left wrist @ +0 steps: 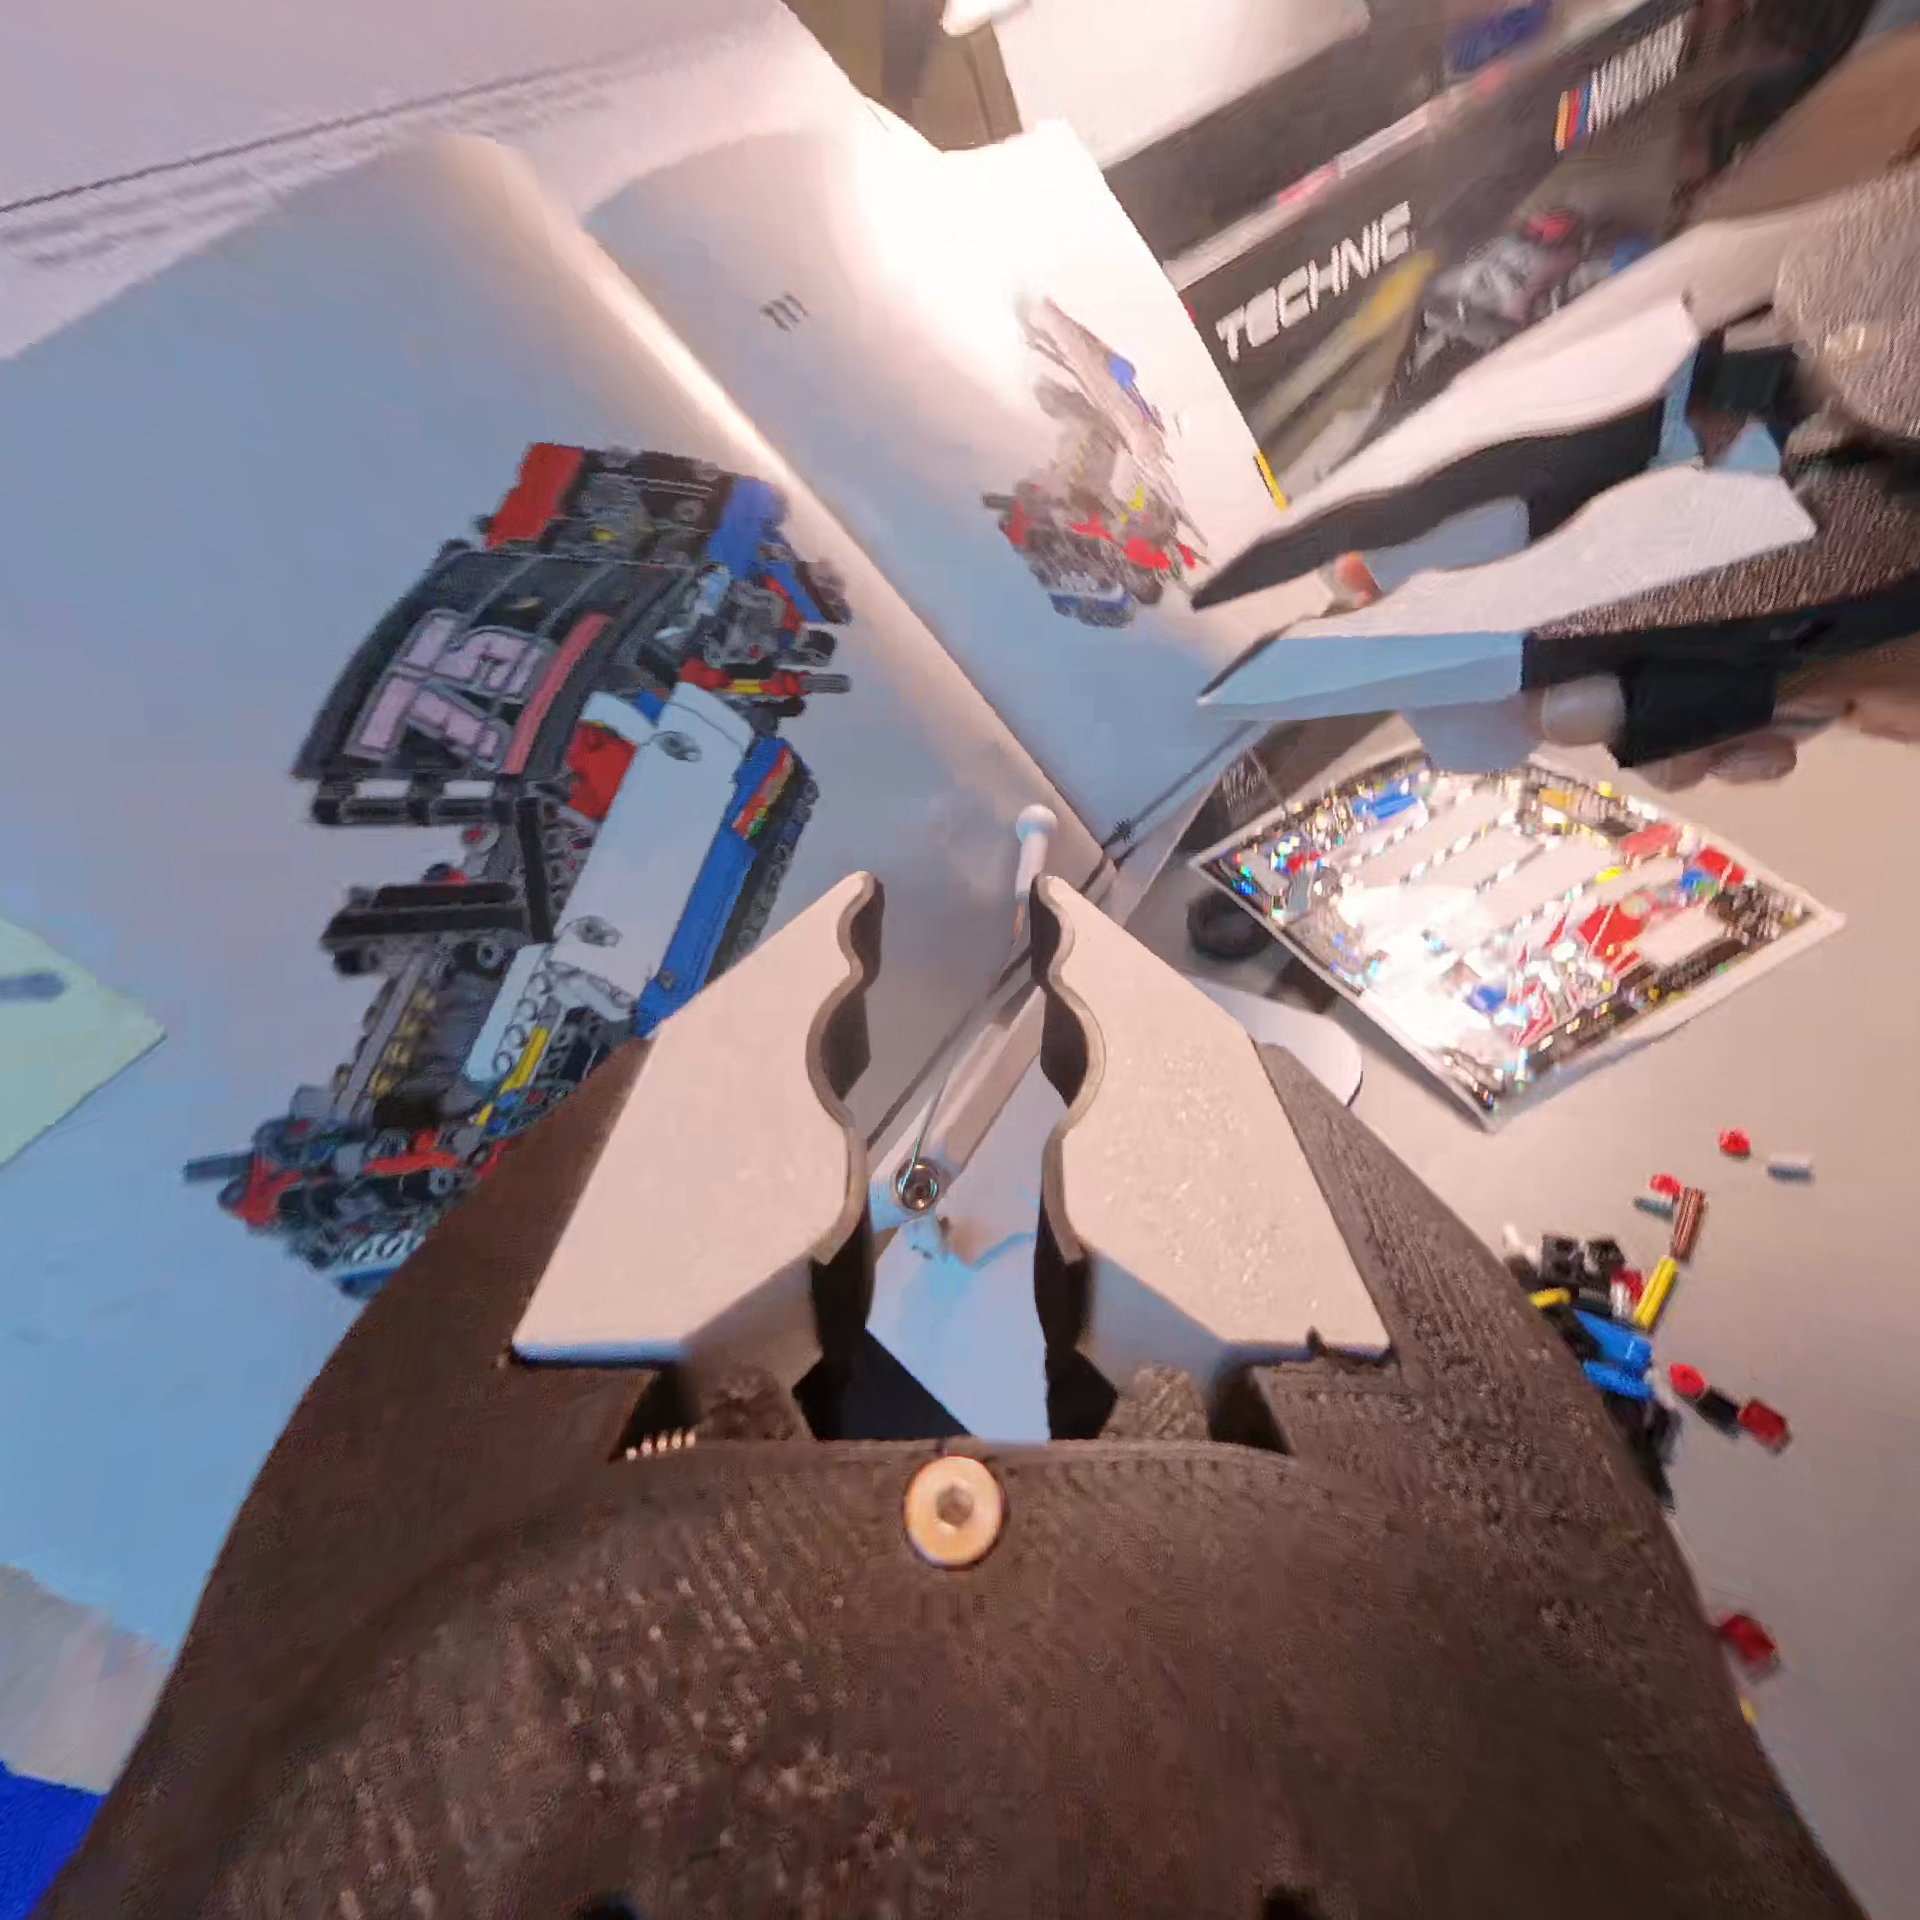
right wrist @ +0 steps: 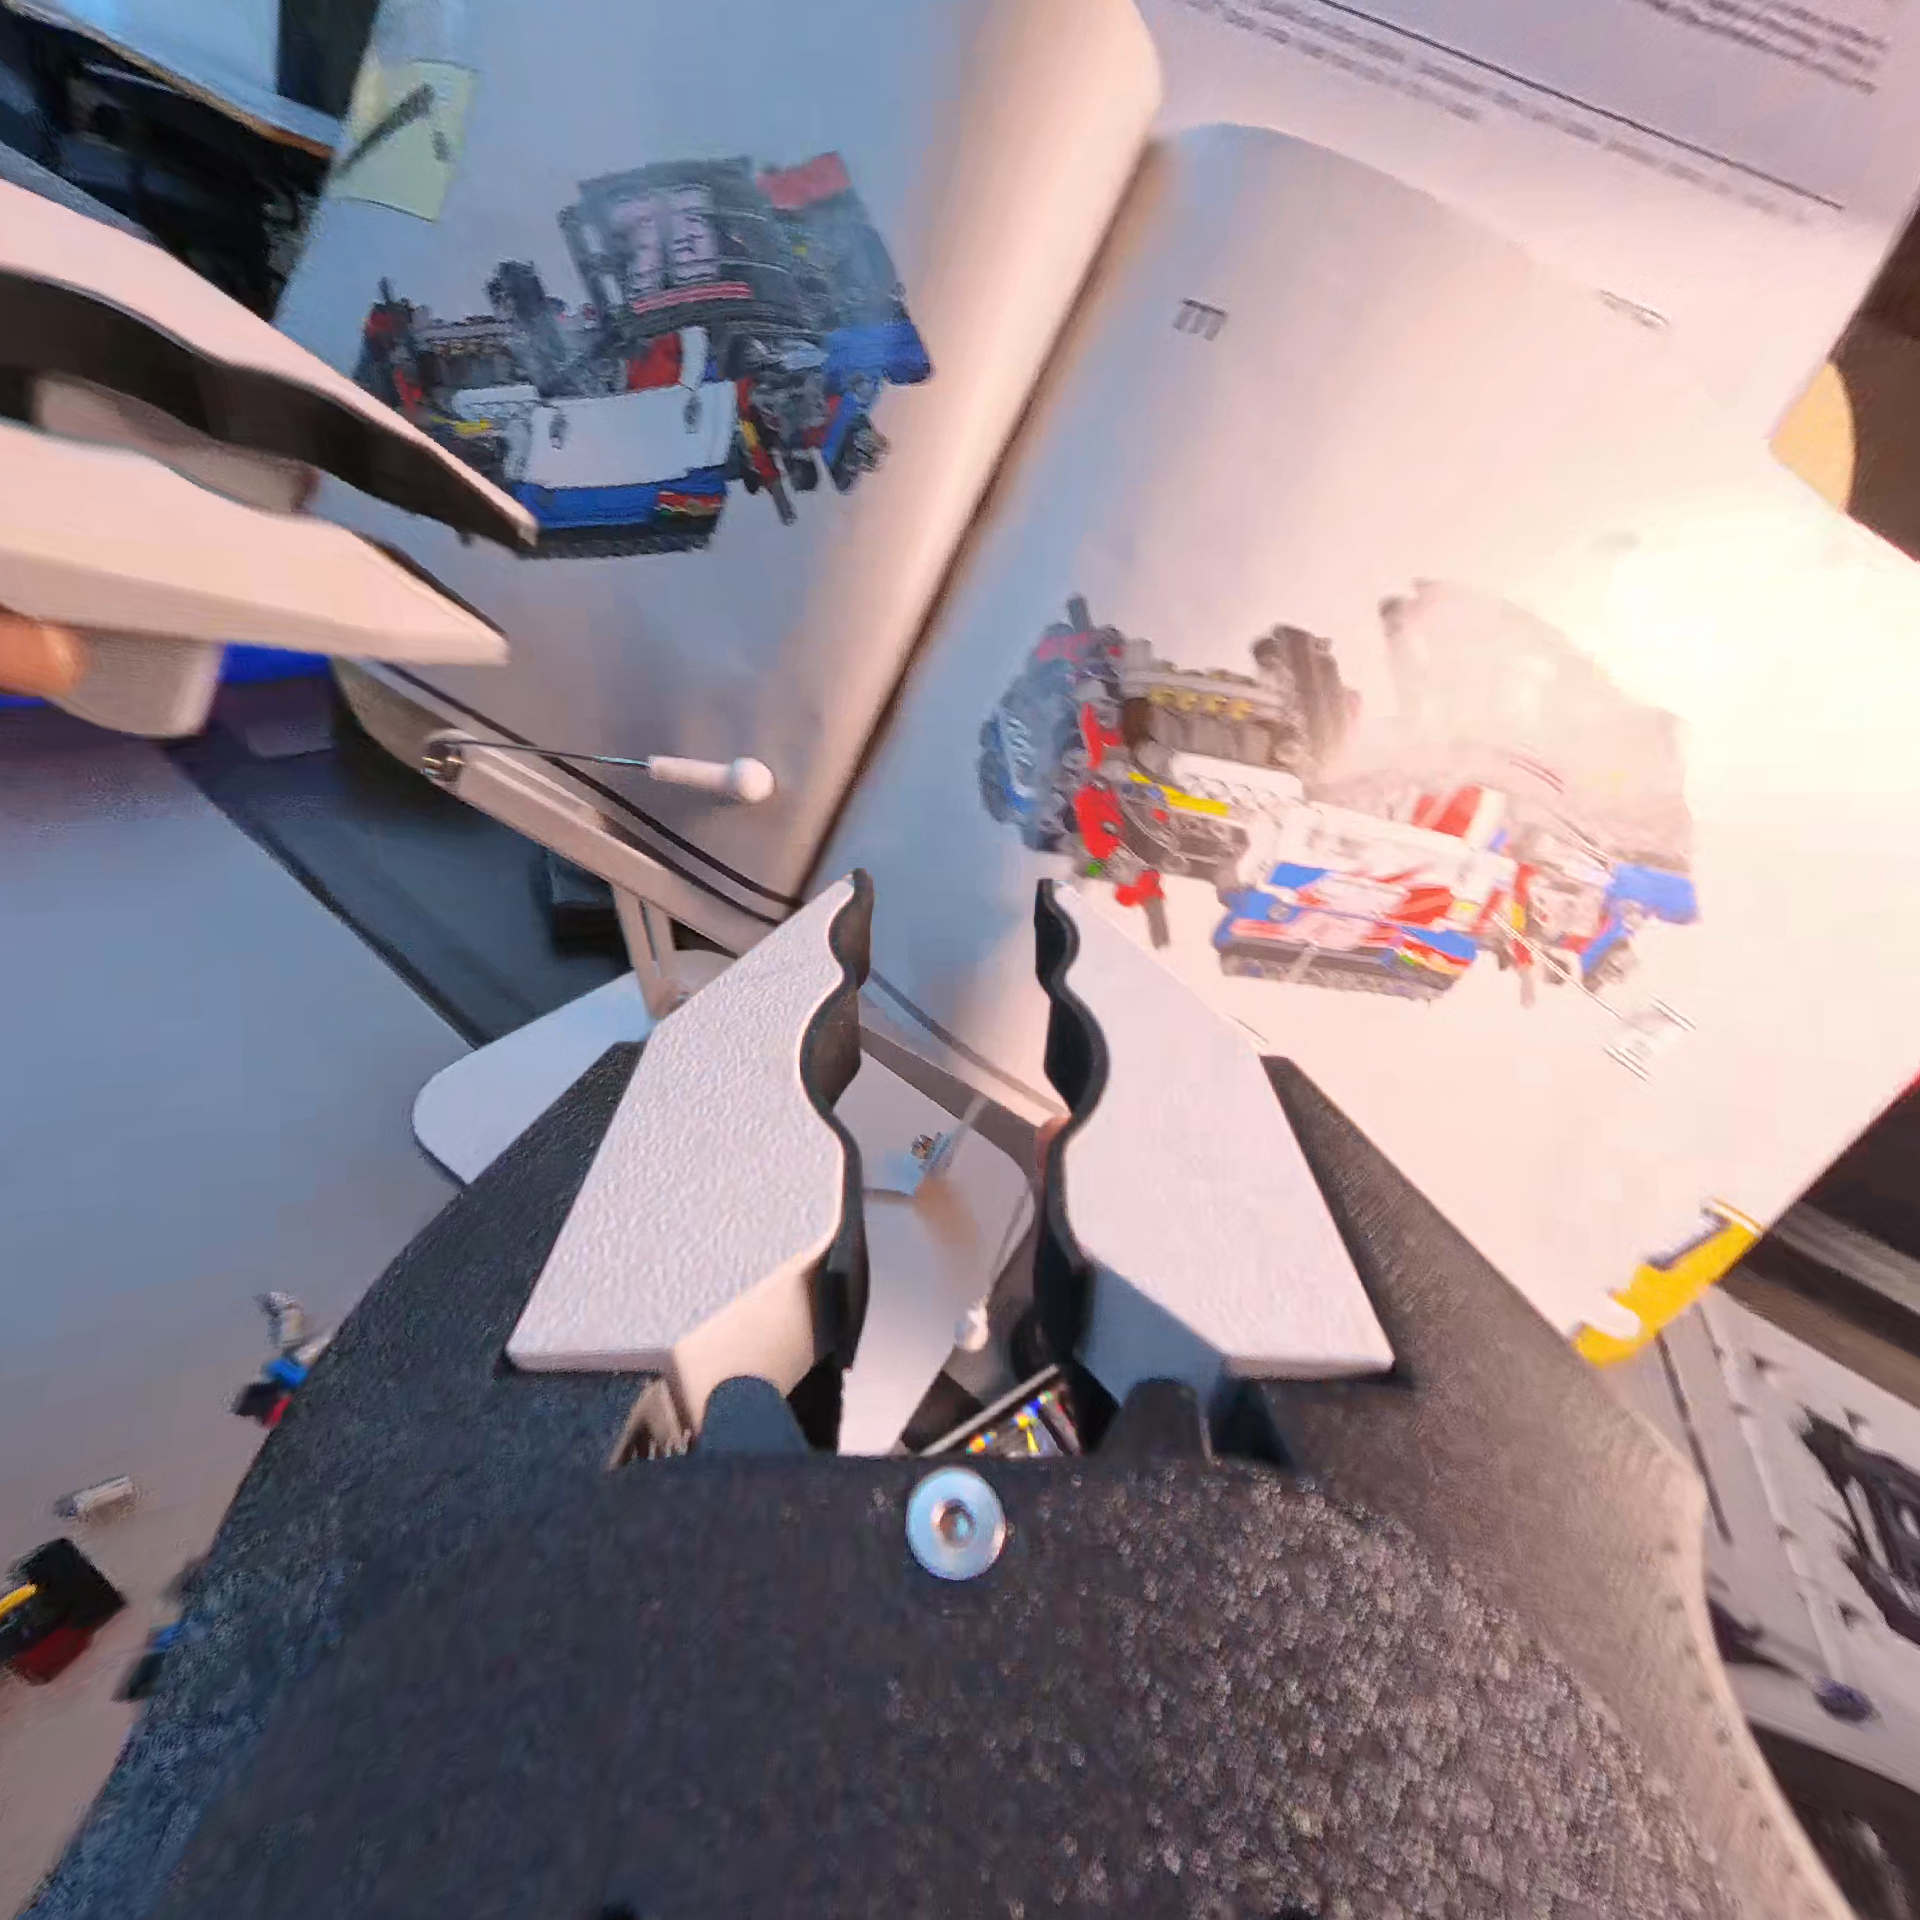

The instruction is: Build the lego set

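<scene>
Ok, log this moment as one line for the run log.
left gripper: open, empty | right gripper: open, empty | instruction booklet: open on stand | loose lego pieces: on table, untouched | sticker sheet: flat

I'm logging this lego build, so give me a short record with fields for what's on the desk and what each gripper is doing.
instruction booklet: open on a stand, car pictures on both pages
book stand: white, metal page clip over the lower page edge
sticker sheet: flat on the desk, right of the stand
loose lego pieces: small heap by the sticker sheet
set box: behind the booklet
left gripper: open, empty
right gripper: open, empty
</scene>
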### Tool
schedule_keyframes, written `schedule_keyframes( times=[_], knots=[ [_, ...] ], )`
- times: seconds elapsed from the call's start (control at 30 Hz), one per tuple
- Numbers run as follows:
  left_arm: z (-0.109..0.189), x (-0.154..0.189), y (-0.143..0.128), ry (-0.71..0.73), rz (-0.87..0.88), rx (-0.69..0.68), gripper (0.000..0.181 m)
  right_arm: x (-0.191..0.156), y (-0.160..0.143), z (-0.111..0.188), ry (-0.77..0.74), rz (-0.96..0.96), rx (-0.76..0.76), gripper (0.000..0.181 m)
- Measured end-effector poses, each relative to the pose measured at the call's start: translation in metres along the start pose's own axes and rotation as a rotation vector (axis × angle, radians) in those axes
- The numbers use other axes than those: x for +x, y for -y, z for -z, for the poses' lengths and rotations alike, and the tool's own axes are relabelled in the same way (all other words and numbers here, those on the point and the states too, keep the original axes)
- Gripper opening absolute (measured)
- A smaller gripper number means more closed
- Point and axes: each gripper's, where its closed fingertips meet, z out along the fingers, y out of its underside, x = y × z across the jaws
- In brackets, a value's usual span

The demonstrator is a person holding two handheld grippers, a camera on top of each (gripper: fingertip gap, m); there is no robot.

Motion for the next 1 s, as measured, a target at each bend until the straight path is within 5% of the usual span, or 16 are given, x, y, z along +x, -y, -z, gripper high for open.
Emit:
schedule_keyframes(
  times=[0.03, 0.2, 0.27, 0.47, 0.73, 1.0],
  knots=[
    [0.006, -0.008, 0.004, 0.036, 0.06, 0.045, 0.027, 0.012, -0.008, 0.003, -0.042, -0.012, -0.021, 0.028],
    [0.037, -0.065, -0.003, 0.264, 0.304, 0.163, 0.025, 0.051, -0.07, 0.007, -0.125, -0.057, -0.229, 0.033],
    [0.047, -0.082, -0.011, 0.314, 0.366, 0.171, 0.025, 0.044, -0.067, 0.02, -0.058, -0.134, -0.157, 0.033],
    [0.077, -0.12, -0.02, 0.413, 0.369, 0.173, 0.019, 0.008, -0.049, 0.117, 0.09, -0.244, 0.016, 0.029],
    [0.081, -0.152, -0.014, 0.455, 0.399, 0.214, 0.013, -0.025, -0.079, 0.252, 0.053, -0.393, 0.002, 0.022],
    [0.07, -0.155, -0.016, 0.471, 0.422, 0.224, 0.008, 0.002, -0.112, 0.299, -0.205, -0.458, 0.121, 0.016]
  ],
)
